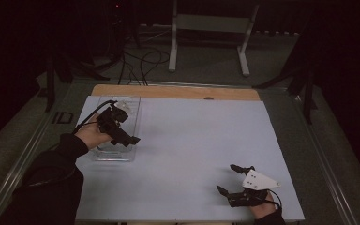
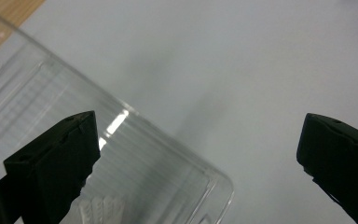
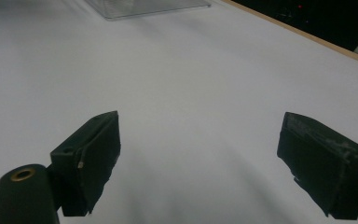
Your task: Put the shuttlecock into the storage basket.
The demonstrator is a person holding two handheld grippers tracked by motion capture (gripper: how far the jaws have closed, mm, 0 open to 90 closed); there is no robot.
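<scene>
My left gripper (image 1: 130, 139), fingers wide and empty, hangs over the clear tray (image 1: 132, 104) at frame left, its long axis running up-frame; my right gripper (image 1: 228, 178), also spread empty, sits far off lower right

Tray (image 1: 132, 104) at table's (image 1: 192, 140) far left, left tool (image 1: 133, 139) above it

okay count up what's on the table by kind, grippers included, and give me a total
Clear plastic tray: 1
Grippers: 2, left gripper over the tray, right gripper over the white sheet
White sheet: 1
Total: 4
</scene>
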